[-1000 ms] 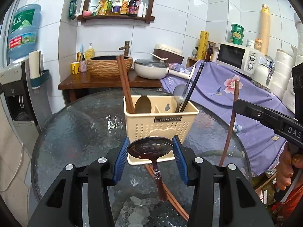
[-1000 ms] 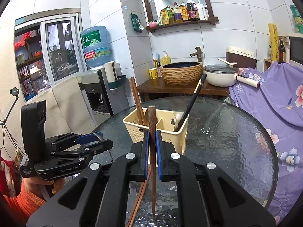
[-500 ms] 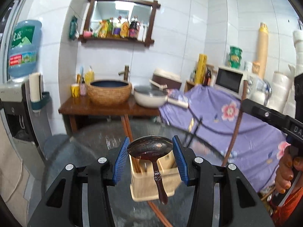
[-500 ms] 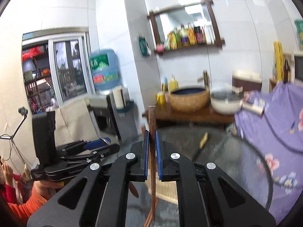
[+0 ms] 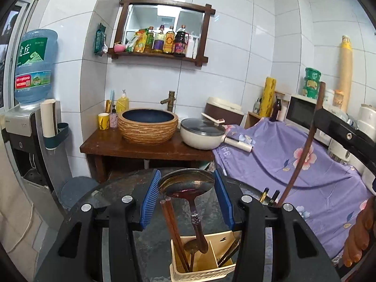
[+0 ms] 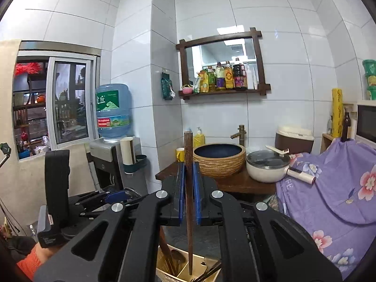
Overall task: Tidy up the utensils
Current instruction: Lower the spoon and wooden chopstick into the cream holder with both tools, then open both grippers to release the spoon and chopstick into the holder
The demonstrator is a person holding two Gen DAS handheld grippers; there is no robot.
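- Spoon [image 5: 186, 184] bowl clamped across left gripper [image 5: 186, 195] fingers, handle hanging over caddy [image 5: 202, 271]; lower handle-first into the spoon compartment.
- Chopstick [image 6: 188, 188] pinched upright in right gripper [image 6: 188, 193] fingers, tip above caddy [image 6: 204, 266]; keep vertical, drop beside the other chopsticks.

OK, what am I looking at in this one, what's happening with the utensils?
A person is sorting utensils with a pair of tongs in each hand. The left tongs grip a metal spoon by its bowl, handle hanging down. The right tongs are shut on a single wooden chopstick, held upright. Both hang above a cream utensil caddy on the glass table; it already holds brown chopsticks, another spoon and some dark utensils. Neither item has been dropped in.
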